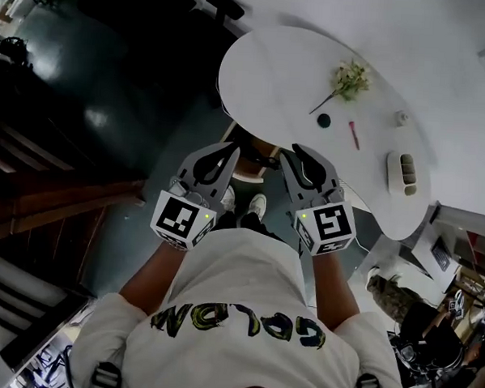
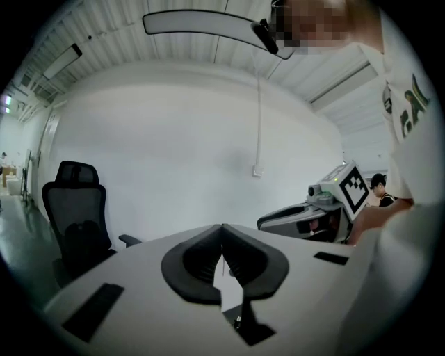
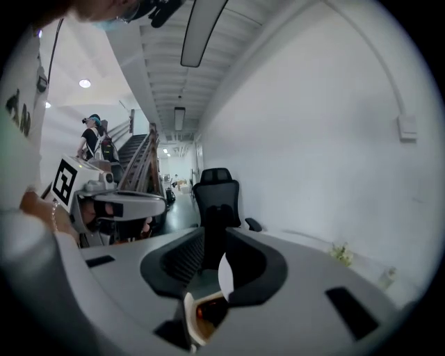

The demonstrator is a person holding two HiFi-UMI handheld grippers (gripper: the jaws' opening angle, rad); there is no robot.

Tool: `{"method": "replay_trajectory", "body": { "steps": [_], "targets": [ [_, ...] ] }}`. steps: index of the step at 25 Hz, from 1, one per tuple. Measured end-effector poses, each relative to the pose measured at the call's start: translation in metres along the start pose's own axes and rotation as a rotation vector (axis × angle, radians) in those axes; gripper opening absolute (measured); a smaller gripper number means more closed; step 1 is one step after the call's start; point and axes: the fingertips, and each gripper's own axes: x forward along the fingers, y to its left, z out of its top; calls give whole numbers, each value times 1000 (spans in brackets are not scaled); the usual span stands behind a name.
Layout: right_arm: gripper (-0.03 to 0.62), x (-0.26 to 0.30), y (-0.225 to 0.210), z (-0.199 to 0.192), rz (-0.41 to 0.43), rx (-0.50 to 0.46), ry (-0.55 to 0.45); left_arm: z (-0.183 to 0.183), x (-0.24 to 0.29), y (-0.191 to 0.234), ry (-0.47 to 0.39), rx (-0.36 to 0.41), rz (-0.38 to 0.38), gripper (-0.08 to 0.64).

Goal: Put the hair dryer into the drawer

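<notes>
Well, no hair dryer or drawer shows, so the step is unclear. Left gripper (image 1: 228, 150) jaws touch; right gripper (image 1: 297, 151) jaws stand narrowly apart. Both are empty, near the white table (image 1: 273, 69).

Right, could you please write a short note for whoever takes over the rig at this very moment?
Left gripper: shut, empty, held in front of the person's chest.
Right gripper: jaws slightly apart, nothing between them, held beside the left one.
Things: neither the hair dryer nor the drawer shows in any view. Ahead stands a white table with a plant sprig and a red pen.
Done: nothing that shows.
Left: find the hair dryer, pick it up and put it into the drawer.
</notes>
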Motion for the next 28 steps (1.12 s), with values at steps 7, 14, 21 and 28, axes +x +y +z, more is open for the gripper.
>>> {"method": "replay_trajectory", "body": {
  "steps": [7,14,21,28],
  "targets": [
    [91,-29,19,58,12,-20,-106,61,-27,-14,-105,32,-4,12],
    [84,-53,36,90,30,-58,-159,102,-43,-26,-185,67,-1,12],
    [58,-69,42,103,15,-65,-200,119,-52,-37,-229,87,-9,12],
    [51,-66,39,104,7,-65,-211,114,-45,-41,-226,74,-15,12]
  ]
}}
